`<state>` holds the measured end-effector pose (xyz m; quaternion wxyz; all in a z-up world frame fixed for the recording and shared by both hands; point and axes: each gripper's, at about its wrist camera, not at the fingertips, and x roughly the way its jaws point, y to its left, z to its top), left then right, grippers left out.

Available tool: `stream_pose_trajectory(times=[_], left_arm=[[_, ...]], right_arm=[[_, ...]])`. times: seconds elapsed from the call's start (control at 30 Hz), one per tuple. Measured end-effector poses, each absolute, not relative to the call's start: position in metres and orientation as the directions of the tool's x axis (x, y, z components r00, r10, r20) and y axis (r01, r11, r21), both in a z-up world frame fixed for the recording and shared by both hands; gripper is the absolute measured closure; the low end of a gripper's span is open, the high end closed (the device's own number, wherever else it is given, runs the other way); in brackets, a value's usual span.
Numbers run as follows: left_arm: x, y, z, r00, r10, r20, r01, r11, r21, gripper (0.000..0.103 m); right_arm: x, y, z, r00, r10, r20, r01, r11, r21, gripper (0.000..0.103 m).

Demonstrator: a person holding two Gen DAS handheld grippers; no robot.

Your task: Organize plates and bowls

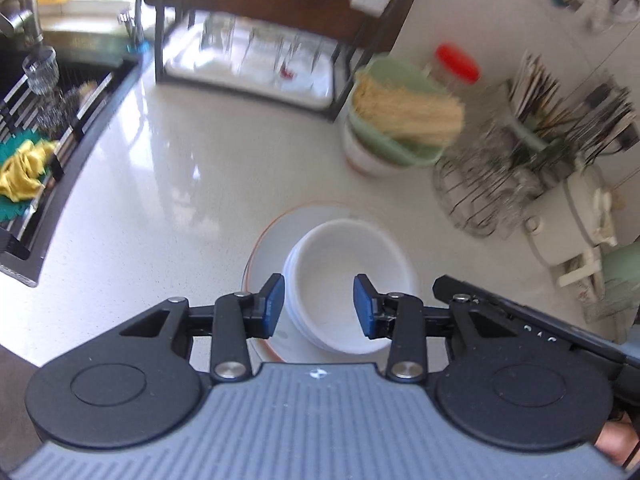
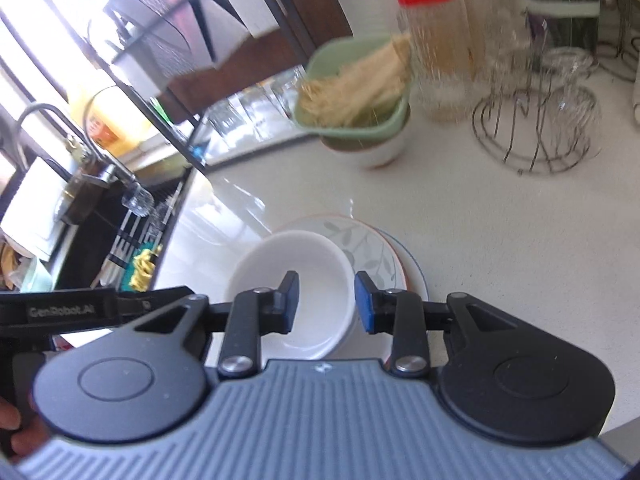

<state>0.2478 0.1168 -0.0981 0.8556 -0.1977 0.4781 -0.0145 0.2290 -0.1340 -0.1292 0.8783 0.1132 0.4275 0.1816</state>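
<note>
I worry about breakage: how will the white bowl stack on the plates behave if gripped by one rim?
The white bowls look glazed and glossy, so probably slippery between pads. They appear nested, so the lower ones may stay behind. Being apparently ceramic, they likely chip if dropped onto the plates.

Both wrist cams hang close over the bench [image 1: 168, 184], angled down toward the back wall, sharing the white bowl [image 1: 348, 276] on stacked plates [image 2: 384, 264].
</note>
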Motion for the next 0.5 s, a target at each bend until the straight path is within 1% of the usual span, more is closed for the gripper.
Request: stream_pose_trajectory(times=[0.17,0.4,0.5], left_arm=[[0.214,0.109,-0.057,0.606,-0.177,-0.775,-0.131,0.939,-0.317,0.06],[0.157,0.1,-0.016,0.681,-0.146,-0.718,-0.106,0.95,-0.293,0.06],[0.128,0.089,0.0,0.724,-0.129,-0.678,-0.067,0.965,-0.255,0.06]], right_arm=[[0.201,-0.139,-0.099,0.62,0.442,-0.648,-0.254,0.895,0.368,0.069],[0.15,-0.146,-0.064,0.696,0.444,-0.564,-0.308,0.895,0.324,0.069],[0.13,-0.151,-0.052,0.721,0.44,-0.535,-0.317,0.896,0.311,0.069]])
